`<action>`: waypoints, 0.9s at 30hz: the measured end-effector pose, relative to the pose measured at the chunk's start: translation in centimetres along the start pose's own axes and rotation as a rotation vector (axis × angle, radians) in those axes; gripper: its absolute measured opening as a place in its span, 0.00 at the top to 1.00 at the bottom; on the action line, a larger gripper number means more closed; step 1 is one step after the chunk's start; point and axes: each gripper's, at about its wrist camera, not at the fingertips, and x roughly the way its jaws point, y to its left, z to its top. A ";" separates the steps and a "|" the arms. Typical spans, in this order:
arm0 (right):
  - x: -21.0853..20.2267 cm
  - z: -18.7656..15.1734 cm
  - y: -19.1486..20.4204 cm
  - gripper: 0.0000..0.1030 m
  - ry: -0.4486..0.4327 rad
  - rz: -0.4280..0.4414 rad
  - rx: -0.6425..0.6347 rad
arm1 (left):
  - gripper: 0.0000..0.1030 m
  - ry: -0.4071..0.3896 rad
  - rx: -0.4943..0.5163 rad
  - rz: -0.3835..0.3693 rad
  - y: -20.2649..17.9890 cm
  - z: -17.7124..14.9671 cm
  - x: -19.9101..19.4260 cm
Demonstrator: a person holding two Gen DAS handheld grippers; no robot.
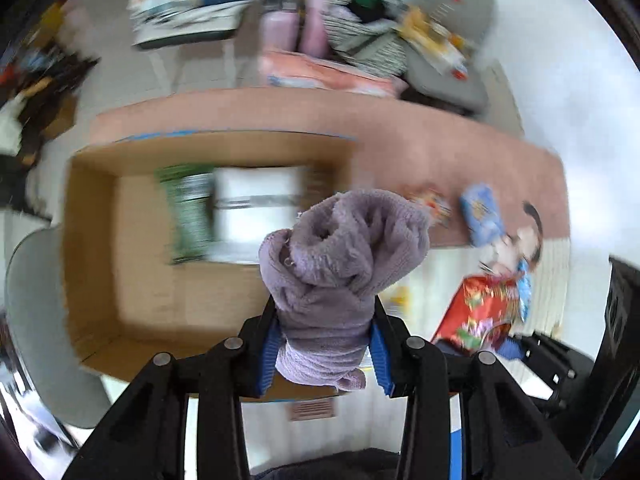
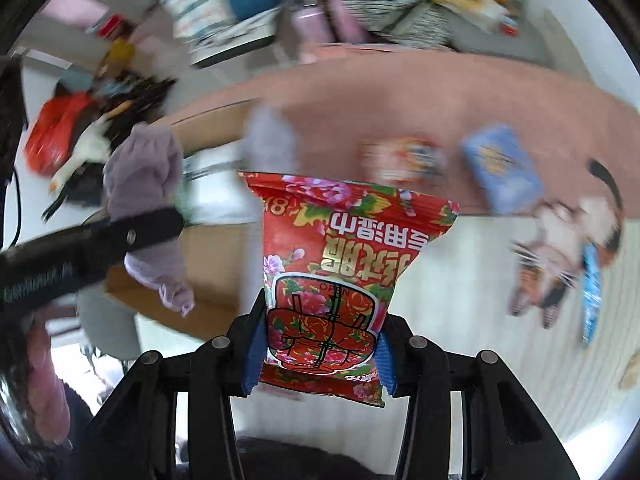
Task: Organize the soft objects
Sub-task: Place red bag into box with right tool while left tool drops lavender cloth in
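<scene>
My left tongs are clenched on a lilac towel. The blue pads press the bundle on both sides; its loose folds bulge out beyond the tips, and a short end hangs back behind the pads. The towel is held in the air above an open cardboard box. A green packet and a white packet lie side by side on the box floor, both blurred.

My right tongs are clenched on a red flowered packet of wet wipes. The pads grip its lower end on both sides, and the rest of the packet stands out past the tips, clear of any surface. The print on it reads upside down in the right wrist view.

The box stands at the left end of a pink-brown desk. At the right end of the desk lie a small blue packet and an orange-and-white packet, near each other but apart. A soft doll lies past the near edge of the desk, on a pale striped surface. Beyond the far edge the clutter is too blurred to name.
</scene>
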 end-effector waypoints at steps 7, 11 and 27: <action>5.2 0.8 11.6 0.54 0.059 -0.011 -0.072 | 0.65 0.043 -0.129 0.045 12.2 2.6 0.0; 8.5 1.2 14.6 0.54 0.111 -0.036 -0.060 | 0.65 0.087 -0.151 0.054 15.5 4.5 2.0; 18.6 1.4 13.6 0.50 0.232 -0.163 0.012 | 0.60 0.211 -0.086 0.127 18.0 9.8 9.8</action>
